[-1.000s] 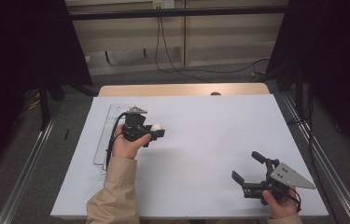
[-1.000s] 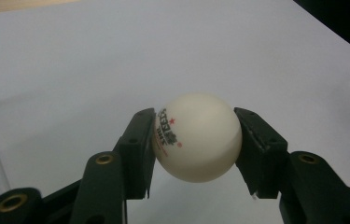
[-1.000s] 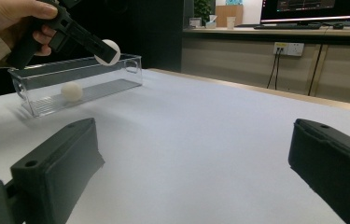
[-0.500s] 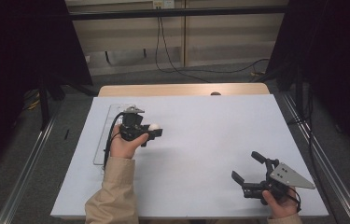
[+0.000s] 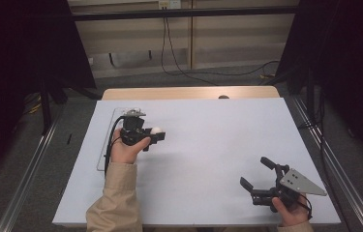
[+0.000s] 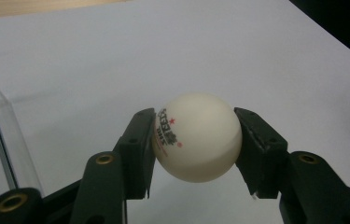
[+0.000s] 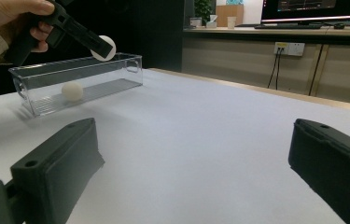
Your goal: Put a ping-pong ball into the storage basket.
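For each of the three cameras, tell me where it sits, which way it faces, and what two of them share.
High view: above the table's near edge, looking forward and down; both forearms, left tongs, right tongs.
Left gripper view: on the left tongs, looking along jaws shut on a ping-pong ball.
Right gripper view: on the open right tongs, low, facing a clear box holding a second ball.
Shared: the held ball, seen in all three.

The clear plastic box [image 5: 121, 140] lies on the table [image 5: 208, 145] at its left side. One ping-pong ball [image 7: 72, 91] lies inside the box. A second ping-pong ball [image 5: 156, 131] is above the table just right of the box. The left gripper [image 5: 156, 135] is beside the box; the right gripper [image 5: 255, 173] is well apart, far right and nearer the person.
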### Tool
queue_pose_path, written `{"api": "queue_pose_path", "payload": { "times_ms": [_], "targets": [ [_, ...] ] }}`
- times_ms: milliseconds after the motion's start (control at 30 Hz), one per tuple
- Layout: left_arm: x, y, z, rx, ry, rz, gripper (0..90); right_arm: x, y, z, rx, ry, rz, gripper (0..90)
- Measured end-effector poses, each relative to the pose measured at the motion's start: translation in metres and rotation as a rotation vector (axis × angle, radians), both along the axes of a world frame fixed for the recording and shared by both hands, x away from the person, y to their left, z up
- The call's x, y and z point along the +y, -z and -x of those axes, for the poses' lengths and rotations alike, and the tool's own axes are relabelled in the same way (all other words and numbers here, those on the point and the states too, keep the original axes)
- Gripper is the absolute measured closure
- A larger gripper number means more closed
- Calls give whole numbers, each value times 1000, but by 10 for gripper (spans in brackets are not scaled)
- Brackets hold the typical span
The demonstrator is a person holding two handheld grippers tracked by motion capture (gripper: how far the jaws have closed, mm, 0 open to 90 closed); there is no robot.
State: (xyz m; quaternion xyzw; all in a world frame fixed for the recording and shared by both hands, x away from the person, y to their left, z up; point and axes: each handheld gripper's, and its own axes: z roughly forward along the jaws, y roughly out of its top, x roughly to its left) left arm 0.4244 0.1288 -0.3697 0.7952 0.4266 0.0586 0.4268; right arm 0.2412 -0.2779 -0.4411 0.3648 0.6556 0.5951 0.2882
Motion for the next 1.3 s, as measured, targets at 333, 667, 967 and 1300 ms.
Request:
{"api": "queue_pose_path", "payload": {
  "times_ms": [333,667,967,1300],
  "targets": [
    [4,-2,0,-4,-11,-12,510,0,0,0,-1,-2,2,13],
    [8,-3,1,-6,-22,-6,510,0,0,0,0,-2,4,13],
    [15,-5,1,-11,-30,-9,510,1,0,0,-2,-3,4,13],
    [29,-7,2,-18,-65,4,510,1,0,0,-2,-5,5,12]
  ]
}}
